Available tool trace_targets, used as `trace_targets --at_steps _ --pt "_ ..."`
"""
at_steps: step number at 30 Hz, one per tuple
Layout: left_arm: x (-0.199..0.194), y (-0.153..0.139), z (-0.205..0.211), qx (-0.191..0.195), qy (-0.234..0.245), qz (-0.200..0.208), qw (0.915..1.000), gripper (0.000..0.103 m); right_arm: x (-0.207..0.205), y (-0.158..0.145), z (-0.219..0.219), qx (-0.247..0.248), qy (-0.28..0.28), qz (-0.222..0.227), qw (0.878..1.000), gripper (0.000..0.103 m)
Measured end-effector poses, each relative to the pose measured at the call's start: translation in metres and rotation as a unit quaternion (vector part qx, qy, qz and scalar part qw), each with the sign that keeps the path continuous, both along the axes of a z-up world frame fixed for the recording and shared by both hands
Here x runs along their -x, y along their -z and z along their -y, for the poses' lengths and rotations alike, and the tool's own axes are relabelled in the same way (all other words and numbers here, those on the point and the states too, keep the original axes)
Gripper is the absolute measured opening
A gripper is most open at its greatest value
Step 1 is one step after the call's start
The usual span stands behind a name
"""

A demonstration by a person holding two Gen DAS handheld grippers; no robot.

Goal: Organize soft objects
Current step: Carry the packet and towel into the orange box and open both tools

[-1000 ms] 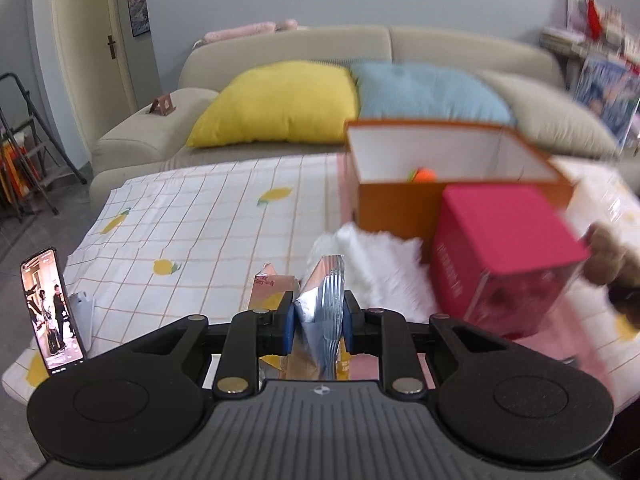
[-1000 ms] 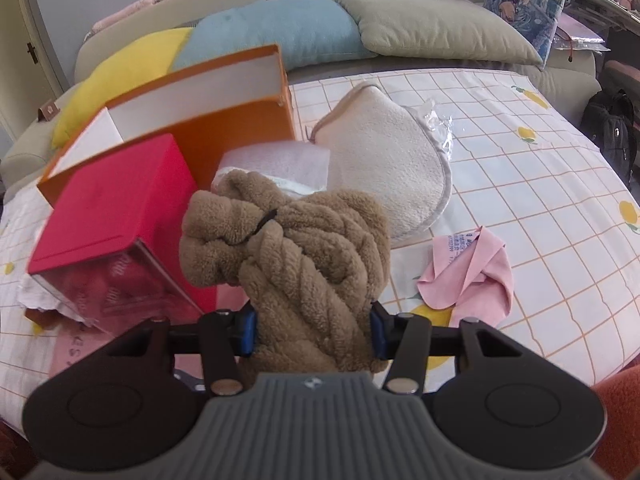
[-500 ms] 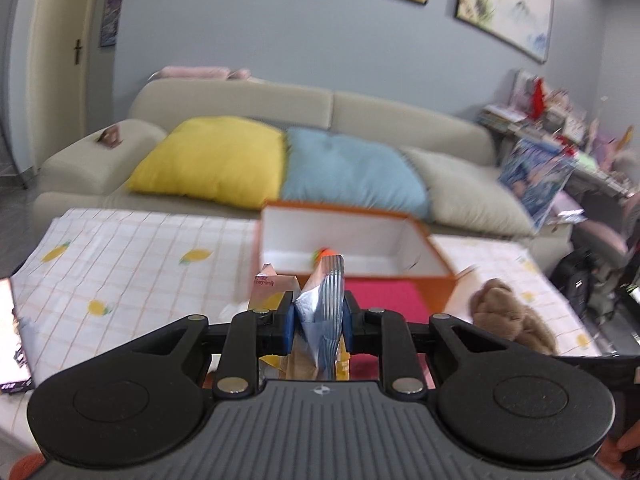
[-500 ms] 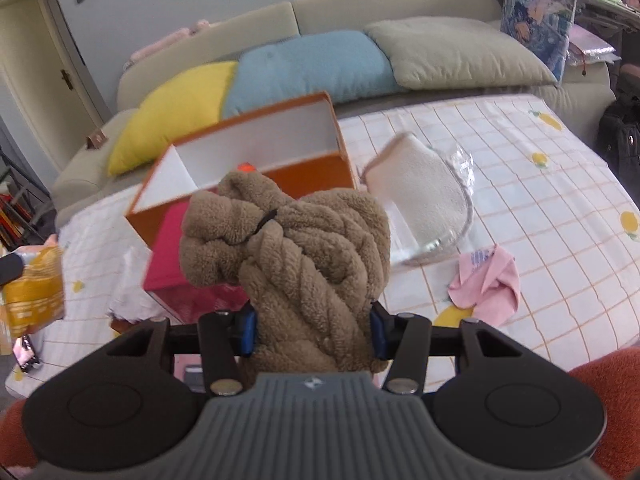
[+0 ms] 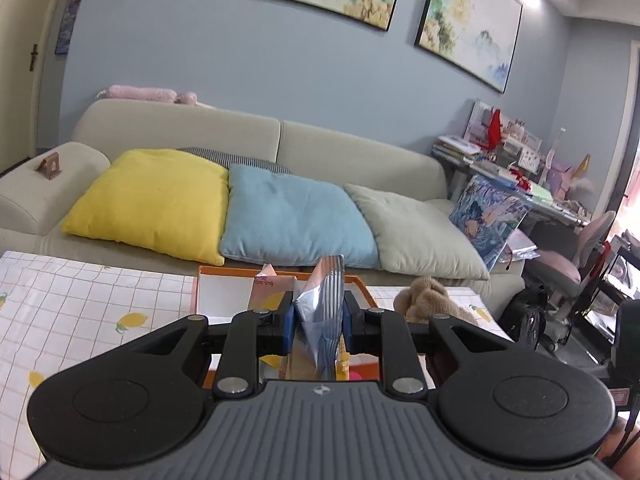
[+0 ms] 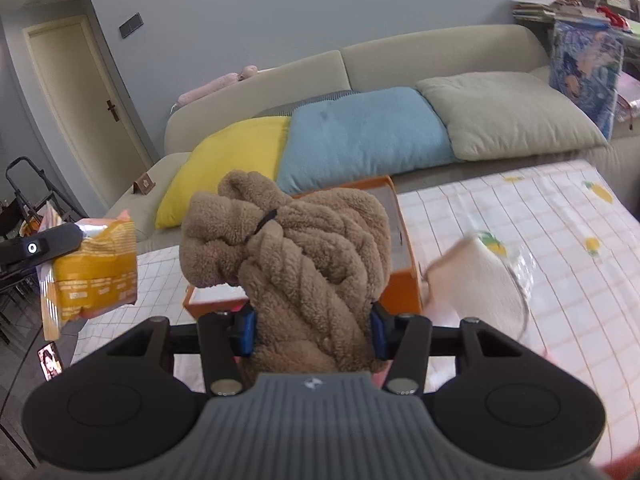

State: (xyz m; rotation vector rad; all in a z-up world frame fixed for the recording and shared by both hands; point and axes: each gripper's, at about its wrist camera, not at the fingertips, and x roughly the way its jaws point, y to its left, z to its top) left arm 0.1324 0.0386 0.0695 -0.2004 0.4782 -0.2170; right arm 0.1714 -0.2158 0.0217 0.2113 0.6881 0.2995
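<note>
The right gripper (image 6: 312, 330) clamps a twisted brown fleece bundle (image 6: 296, 256), its thick rope-like folds cinched by a thin black band and bulging above the blue pads. The left gripper (image 5: 319, 322) pinches a crinkled silver-edged foil snack packet (image 5: 322, 312) upright between narrow jaws; from the right wrist view the packet's face is orange-yellow with small print, hanging off to the left of the bundle. Just beyond and below both grippers sits an open orange cardboard box with a white interior (image 6: 404, 276) on the lemon-print checked tablecloth (image 6: 560, 216). To the right of the bundle lies a cream fleece pad (image 6: 476, 280). Farther back, yellow, blue and grey-green cushions (image 5: 292, 216) line a beige sofa (image 5: 180, 124).
</note>
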Motion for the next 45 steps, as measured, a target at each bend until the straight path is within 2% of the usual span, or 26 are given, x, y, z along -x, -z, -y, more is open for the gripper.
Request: trace_targets --at_steps 4,8,13,19,27,34,38,42,45 --pt "-0.035 0.001 -0.001 -0.003 0.012 -0.011 0.9999 0.025 -0.039 -0.003 -0.01 0.015 -0.01 0.005 1.0 0.051" --pt "-0.071 0.015 0.0 -0.017 0.019 -0.042 0.9988 0.025 -0.088 0.01 -0.019 0.029 -0.018 -0.023 0.999 0.051" --pt "-0.115 0.045 0.001 -0.025 0.021 -0.088 0.9956 0.025 -0.14 0.038 -0.04 0.069 -0.035 -0.061 0.995 0.051" --pt "-0.154 0.087 -0.003 -0.038 0.023 -0.15 0.9877 0.025 -0.181 0.079 -0.059 0.113 -0.053 -0.107 0.986 0.052" --pt "-0.179 0.125 -0.008 -0.042 0.021 -0.2 0.9787 0.025 -0.198 0.114 -0.066 0.128 -0.064 -0.142 0.98 0.053" --pt "-0.19 0.141 -0.008 -0.045 0.025 -0.231 0.9716 0.026 -0.204 0.126 -0.067 0.133 -0.079 -0.162 0.975 0.058" --pt "-0.193 0.147 -0.008 -0.052 0.027 -0.242 0.9684 0.026 -0.206 0.128 -0.067 0.136 -0.074 -0.172 0.973 0.068" --pt "-0.197 0.147 -0.006 -0.068 0.021 -0.243 0.9674 0.026 -0.203 0.127 -0.067 0.134 -0.075 -0.174 0.973 0.069" --pt "-0.198 0.149 0.0 -0.105 0.013 -0.242 0.9646 0.026 -0.196 0.123 -0.067 0.139 -0.078 -0.172 0.972 0.071"
